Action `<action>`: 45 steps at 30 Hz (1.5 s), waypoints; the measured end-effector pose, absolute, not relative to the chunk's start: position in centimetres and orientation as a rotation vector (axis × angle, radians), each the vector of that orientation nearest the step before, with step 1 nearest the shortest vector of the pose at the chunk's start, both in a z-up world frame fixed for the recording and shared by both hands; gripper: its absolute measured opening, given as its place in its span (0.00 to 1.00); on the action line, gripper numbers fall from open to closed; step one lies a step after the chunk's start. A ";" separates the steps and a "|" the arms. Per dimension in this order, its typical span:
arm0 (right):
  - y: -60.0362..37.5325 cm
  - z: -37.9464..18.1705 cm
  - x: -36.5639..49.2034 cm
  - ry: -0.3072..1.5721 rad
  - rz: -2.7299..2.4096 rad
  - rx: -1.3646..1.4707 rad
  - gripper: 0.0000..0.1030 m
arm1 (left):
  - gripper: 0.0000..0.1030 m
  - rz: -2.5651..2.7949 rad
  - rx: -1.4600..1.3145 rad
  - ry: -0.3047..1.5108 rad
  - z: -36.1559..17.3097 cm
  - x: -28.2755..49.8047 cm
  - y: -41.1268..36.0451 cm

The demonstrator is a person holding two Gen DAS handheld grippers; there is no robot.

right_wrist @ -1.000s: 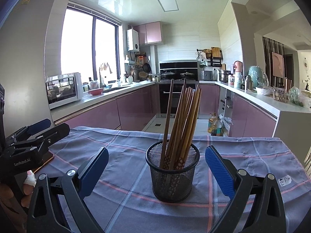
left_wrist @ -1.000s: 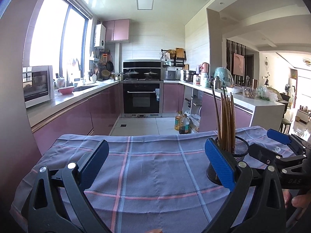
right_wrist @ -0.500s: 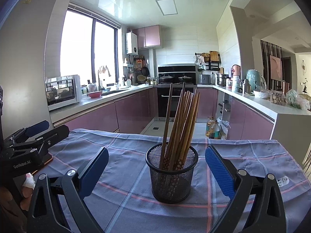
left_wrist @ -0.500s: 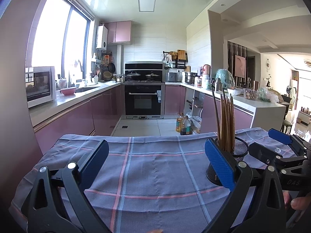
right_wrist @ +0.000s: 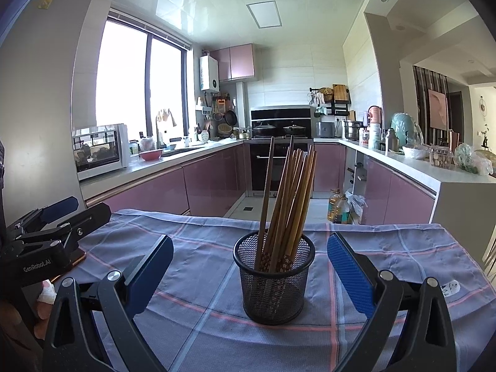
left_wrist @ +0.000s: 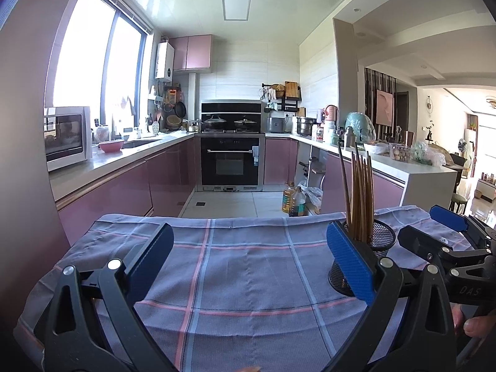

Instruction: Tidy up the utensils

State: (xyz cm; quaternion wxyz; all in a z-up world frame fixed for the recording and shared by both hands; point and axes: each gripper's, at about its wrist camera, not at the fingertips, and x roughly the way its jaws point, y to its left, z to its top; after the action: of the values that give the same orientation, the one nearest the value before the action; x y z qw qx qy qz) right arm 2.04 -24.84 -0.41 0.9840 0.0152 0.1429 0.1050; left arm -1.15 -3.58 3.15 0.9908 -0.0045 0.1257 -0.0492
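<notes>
I see a blue checked cloth (left_wrist: 248,266) with pink lines spread over the table. Behind it is a kitchen with pink cupboards (right_wrist: 214,186), a black oven (left_wrist: 230,161) with two pots on top, and a white microwave (left_wrist: 66,138) by a big window (right_wrist: 142,83). Two oil bottles (left_wrist: 293,200) stand on the floor.

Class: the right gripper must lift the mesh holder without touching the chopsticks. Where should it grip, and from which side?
Grip the mesh holder low on its round wall, coming level from the front. The chopsticks fan above the rim, blocking a top approach; the right gripper is open wide enough to straddle it.
</notes>
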 end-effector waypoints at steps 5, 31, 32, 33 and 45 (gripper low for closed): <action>-24.9 -0.5 2.0 0.287 0.207 0.036 0.93 | 0.94 -0.099 -0.009 0.251 3.1 -1.2 -3.6; -24.7 -0.4 2.0 0.285 0.210 0.040 0.93 | 0.94 -0.093 -0.013 0.250 3.2 -1.5 -3.5; -24.8 -0.4 2.0 0.284 0.212 0.041 0.93 | 0.94 -0.092 -0.013 0.250 3.2 -1.5 -3.5; -24.8 -0.4 2.0 0.284 0.211 0.041 0.93 | 0.94 -0.093 -0.013 0.251 3.2 -1.5 -3.5; -24.9 -0.5 2.0 0.286 0.210 0.045 0.93 | 0.94 -0.095 -0.014 0.252 3.2 -1.4 -3.5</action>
State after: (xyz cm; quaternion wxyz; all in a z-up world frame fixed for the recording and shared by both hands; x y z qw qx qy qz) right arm 2.03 -24.87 -0.46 0.9841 0.0223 0.1421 0.1047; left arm -1.43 -3.52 3.17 0.9909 -0.0069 0.1257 -0.0476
